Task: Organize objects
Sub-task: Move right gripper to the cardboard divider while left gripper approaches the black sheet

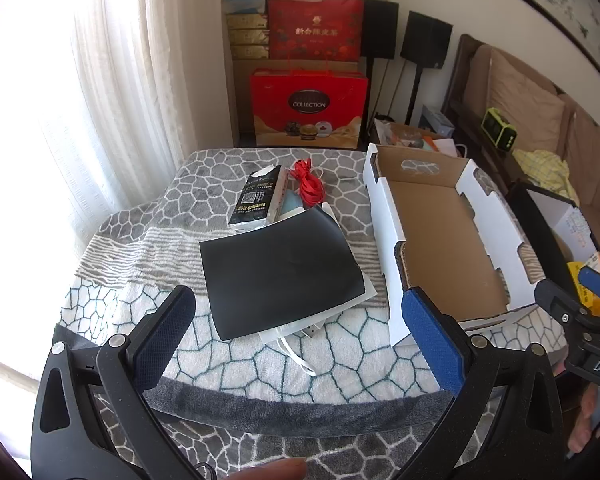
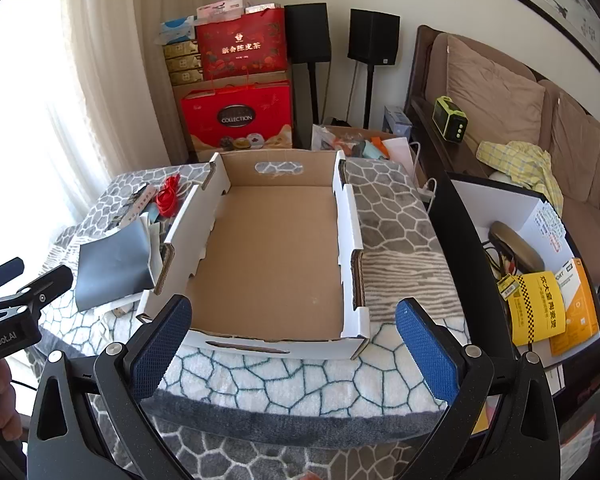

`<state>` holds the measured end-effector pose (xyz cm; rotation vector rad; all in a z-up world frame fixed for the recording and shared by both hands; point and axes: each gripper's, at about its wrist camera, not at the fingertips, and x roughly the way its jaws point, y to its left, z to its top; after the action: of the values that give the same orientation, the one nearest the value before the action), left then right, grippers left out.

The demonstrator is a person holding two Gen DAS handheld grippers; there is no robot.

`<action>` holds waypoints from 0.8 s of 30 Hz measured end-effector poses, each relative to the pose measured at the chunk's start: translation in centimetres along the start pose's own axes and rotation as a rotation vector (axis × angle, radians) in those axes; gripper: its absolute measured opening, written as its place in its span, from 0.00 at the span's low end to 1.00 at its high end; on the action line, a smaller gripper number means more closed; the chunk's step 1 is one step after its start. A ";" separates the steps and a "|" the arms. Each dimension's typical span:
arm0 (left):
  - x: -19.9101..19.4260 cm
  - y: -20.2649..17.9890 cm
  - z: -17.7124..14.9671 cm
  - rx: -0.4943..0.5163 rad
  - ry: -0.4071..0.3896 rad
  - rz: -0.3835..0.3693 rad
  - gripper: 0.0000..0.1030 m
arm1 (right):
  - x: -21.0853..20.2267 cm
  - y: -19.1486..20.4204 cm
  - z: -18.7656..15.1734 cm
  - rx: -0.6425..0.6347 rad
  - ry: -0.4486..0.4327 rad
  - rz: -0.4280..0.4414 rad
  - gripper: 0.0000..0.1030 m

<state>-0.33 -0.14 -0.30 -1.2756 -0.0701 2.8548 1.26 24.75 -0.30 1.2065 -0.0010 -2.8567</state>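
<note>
Left wrist view: the left gripper is held fully spread, empty, above the black sheet. At 2 o'clock sits the cardboard tray. Right gripper is likewise wide, empty, before that tray.

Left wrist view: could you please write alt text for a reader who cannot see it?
An open left gripper hangs above a patterned blanket, aimed at a black sheet lying on white papers. Behind it lie a black packet and a red cord; to the right stands an empty cardboard tray.
</note>
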 end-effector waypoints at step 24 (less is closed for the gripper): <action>0.2 0.0 0.0 0.007 0.009 0.003 1.00 | 0.1 0.1 0.1 -0.006 0.000 0.002 1.00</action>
<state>-0.46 -0.17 -0.39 -1.2887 -0.0575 2.8489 1.12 24.64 -0.30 1.2050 0.0062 -2.8533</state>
